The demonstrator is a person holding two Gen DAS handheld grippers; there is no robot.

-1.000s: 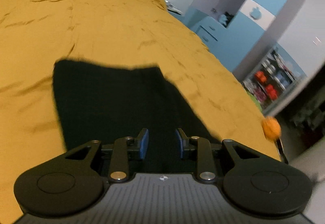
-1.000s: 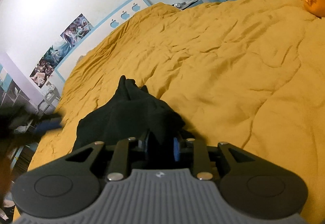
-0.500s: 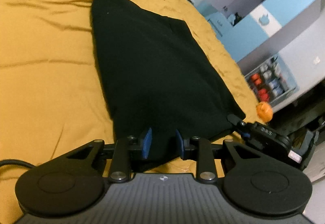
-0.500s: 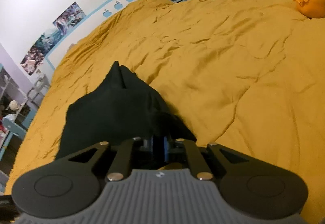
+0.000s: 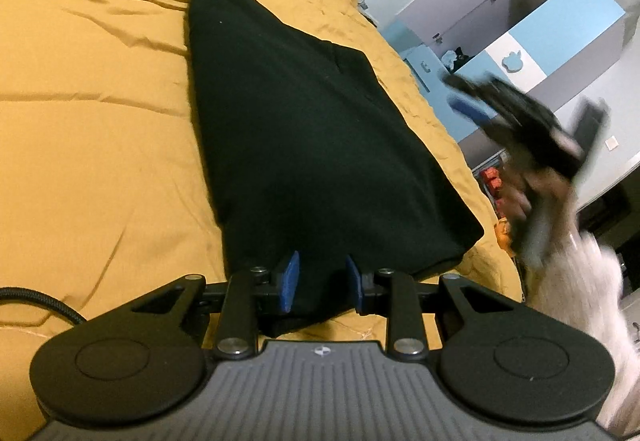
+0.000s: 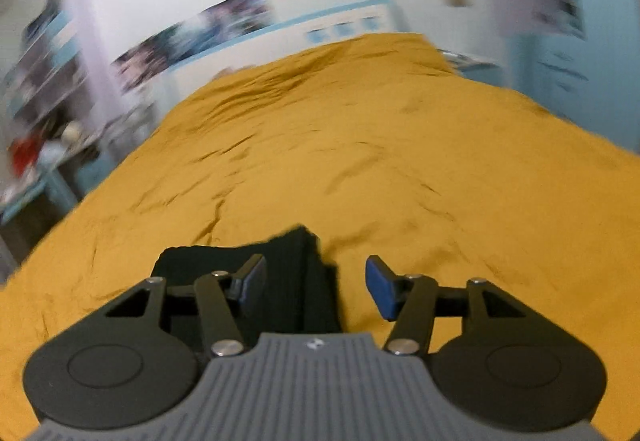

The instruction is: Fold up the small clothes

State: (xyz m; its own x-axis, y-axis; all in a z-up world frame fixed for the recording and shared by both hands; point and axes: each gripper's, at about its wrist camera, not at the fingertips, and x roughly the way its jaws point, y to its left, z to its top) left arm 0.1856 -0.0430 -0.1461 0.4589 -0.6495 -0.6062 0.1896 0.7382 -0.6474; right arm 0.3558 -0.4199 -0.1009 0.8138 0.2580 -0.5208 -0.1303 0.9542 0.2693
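Right hand-held gripper (image 6: 316,287) pulled away, jaws just opening, empty; cloth (image 5: 304,145) flat on bed (image 5: 92,145); left hand-held gripper (image 5: 320,283) clamped on cloth's near edge

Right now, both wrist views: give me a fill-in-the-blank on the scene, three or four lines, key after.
1. The black garment lies on a bedspread coloured ____.
2. The right gripper has just been opening; its jaws now stand ____, pressing on nothing.
3. The pads on the left gripper are coloured ____.
4. In the left wrist view, the right gripper appears on the ____ side of the garment.

Missing words: yellow; open; blue; right
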